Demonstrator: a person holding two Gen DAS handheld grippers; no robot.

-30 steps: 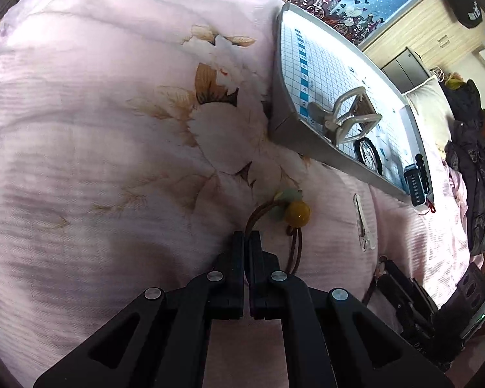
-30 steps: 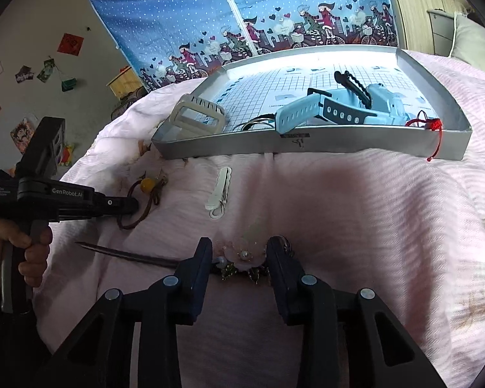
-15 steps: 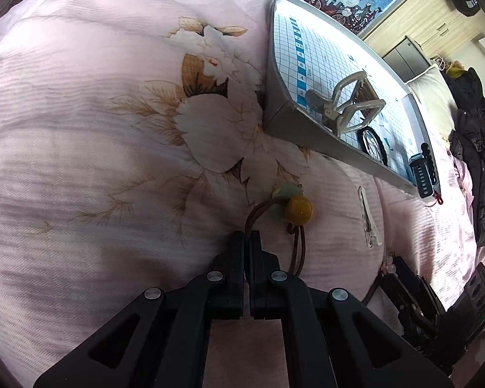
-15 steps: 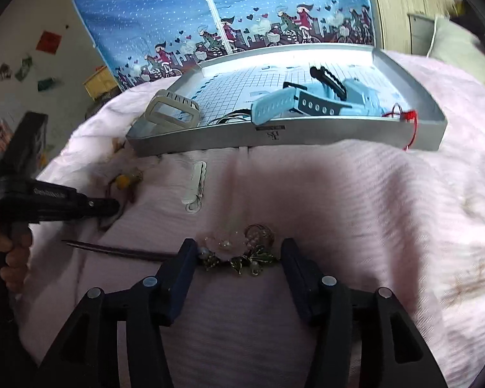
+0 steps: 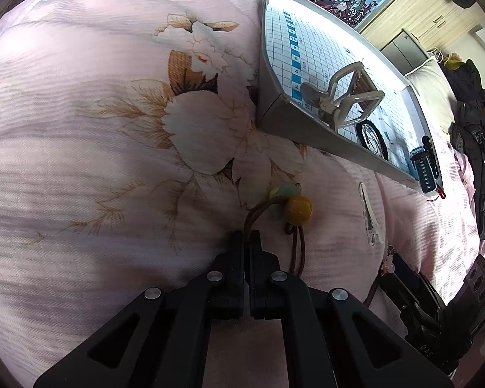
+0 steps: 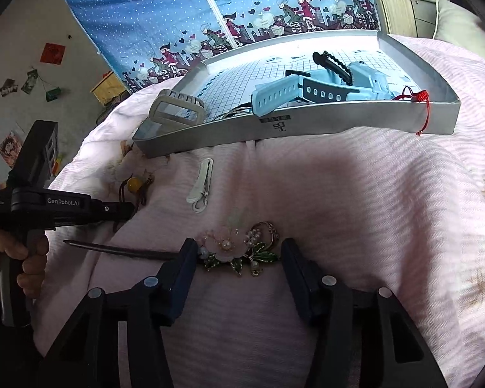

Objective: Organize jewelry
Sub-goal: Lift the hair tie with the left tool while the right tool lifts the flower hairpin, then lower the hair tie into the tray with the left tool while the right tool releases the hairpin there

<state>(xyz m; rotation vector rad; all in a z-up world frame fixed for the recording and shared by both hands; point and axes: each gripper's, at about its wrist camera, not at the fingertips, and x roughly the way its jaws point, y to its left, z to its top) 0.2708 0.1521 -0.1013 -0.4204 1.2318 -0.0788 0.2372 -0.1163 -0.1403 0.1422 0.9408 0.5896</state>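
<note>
Since a second ago the right tongs (image 6: 239, 255) have spread wider around the flower hairpin (image 6: 239, 247), and the right view has drawn a little closer to it; the left tongs (image 5: 246, 237) have barely shifted. The left tongs are pressed together on the brown cord (image 5: 258, 208) of the yellow-bead hair tie (image 5: 297, 213), which lies on the pink bedspread (image 5: 80, 161) just short of the near corner of the grey tray (image 6: 307, 126). The right tongs stand open, one finger at each side of the hairpin's pearl-and-leaf head; its dark prong (image 6: 119, 250) runs off to the left across the bedspread. A white clip (image 6: 200, 187) lies loose between the hair tie and the hairpin. Already in the tray are a beige claw clip (image 6: 176, 113), a pale blue watch (image 6: 323, 89), a black clip (image 6: 333, 63) and a red string (image 6: 420, 97).

The step in hand looks like pickup: the hair tie is gripped, the hairpin only bracketed. Next, the right tongs probably need to close on the flower head, gently, since the ornament looks delicate, and then both pieces must be carried over the tray wall.
</note>
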